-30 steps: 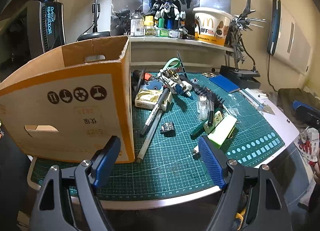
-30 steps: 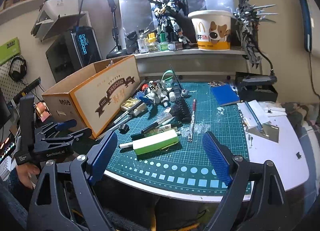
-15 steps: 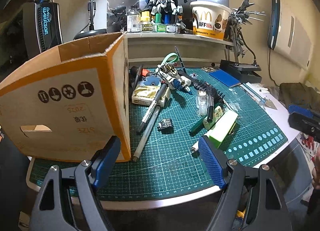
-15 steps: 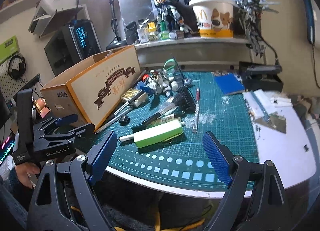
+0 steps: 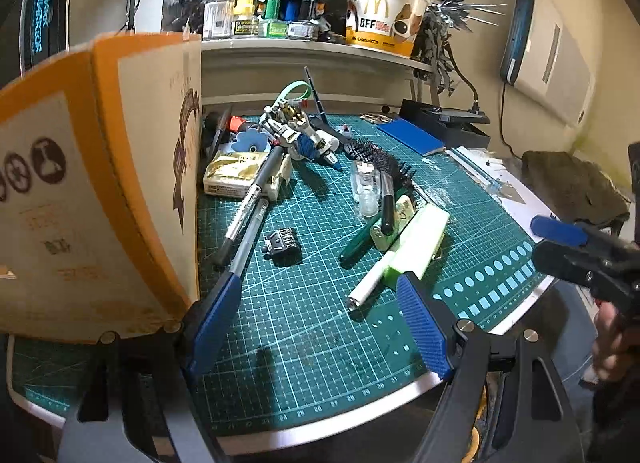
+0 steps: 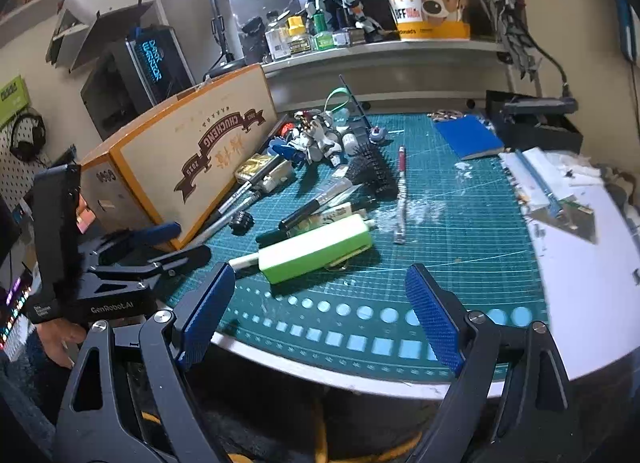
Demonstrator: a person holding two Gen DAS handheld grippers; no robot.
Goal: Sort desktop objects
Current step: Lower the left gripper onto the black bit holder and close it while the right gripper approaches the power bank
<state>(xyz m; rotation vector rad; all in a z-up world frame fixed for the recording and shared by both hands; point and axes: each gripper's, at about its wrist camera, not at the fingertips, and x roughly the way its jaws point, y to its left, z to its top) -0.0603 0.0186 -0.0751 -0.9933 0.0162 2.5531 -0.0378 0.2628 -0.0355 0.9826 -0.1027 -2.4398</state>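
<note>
A: Status on both hand-held grippers?

B: Left hand-held gripper point(image 5: 320, 319) has jaws spread wide, nothing btwn them, hovering over the near edge of the green cutting mat point(image 5: 304, 327). Right hand-held gripper point(image 6: 320, 303) likewise wide apart & empty, low at the counter point(image 6: 580, 303) front edge.

A: Where's the stuff to sort?

B: Piled mid-mat. Green-and-white block point(image 6: 316, 249) lies closest to the right one, w/ a white tube point(image 5: 366, 289) poking out beside it. Behind it: black hairbrush point(image 6: 370, 171), pens point(image 5: 246, 219), a white-blue robot model point(image 5: 296, 135), small black part point(image 5: 282, 241), gold packet point(image 5: 236, 175). Red-capped pen point(image 6: 401, 191) lies apart, right of the brush.

A: Any readable text?

B: Cardboard box point(image 6: 180, 167) at mat's left reads "CHUCHENG" & "2025" on a brown banner. Paper bucket point(image 6: 428, 3) on the shelf point(image 6: 380, 51): McDonald's arches, "BFF", dog face. Black tower point(image 6: 148, 63) behind the box says "DARK WARRIOR". Left gripper's body, seen from right wrist, reads "GenRobot.AI".

A: Else?

B: Blue notebook point(image 6: 468, 137) far right on mat.
</note>
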